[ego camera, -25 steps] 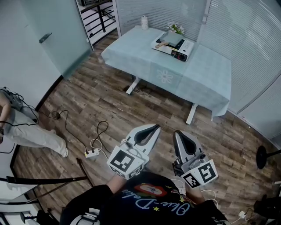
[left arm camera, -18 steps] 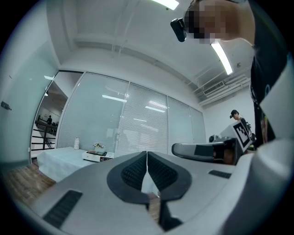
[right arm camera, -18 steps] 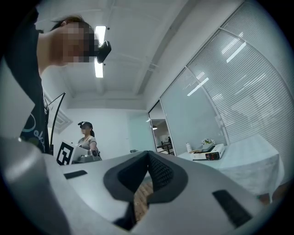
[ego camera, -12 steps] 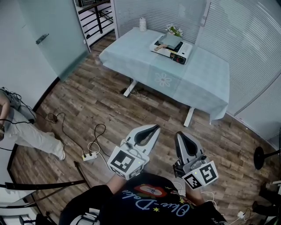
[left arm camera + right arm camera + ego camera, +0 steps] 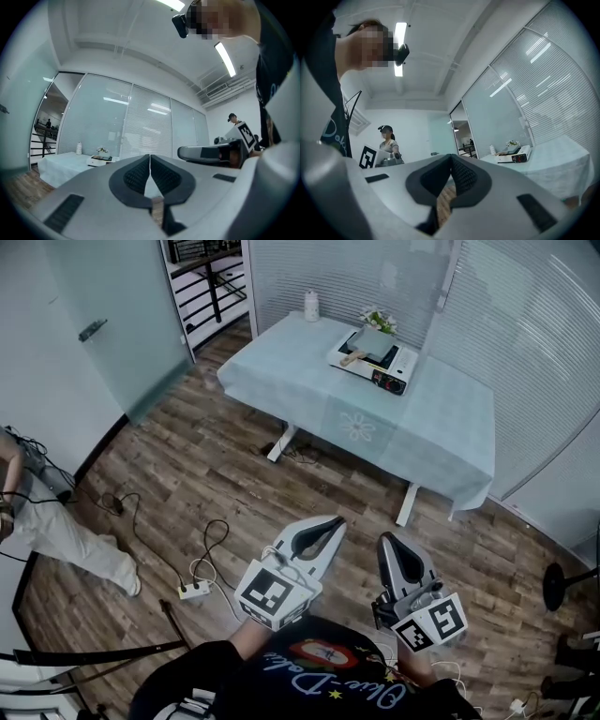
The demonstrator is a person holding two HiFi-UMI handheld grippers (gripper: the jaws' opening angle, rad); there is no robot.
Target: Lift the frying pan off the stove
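We hold both grippers out over the wooden floor (image 5: 234,465), well apart from the table (image 5: 412,427). The left gripper (image 5: 330,524) has its fingers (image 5: 133,176) pressed together with nothing between them. The right gripper (image 5: 387,542) beside it is the same, its fingers (image 5: 463,176) closed on nothing. The frying pan (image 5: 373,339) sits on the stove (image 5: 392,367) at the far side of the table, near a small pot of flowers (image 5: 378,319).

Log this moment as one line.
left gripper: shut, empty | right gripper: shut, empty | frying pan: on stove, not yet reached | stove: on table, across the floor
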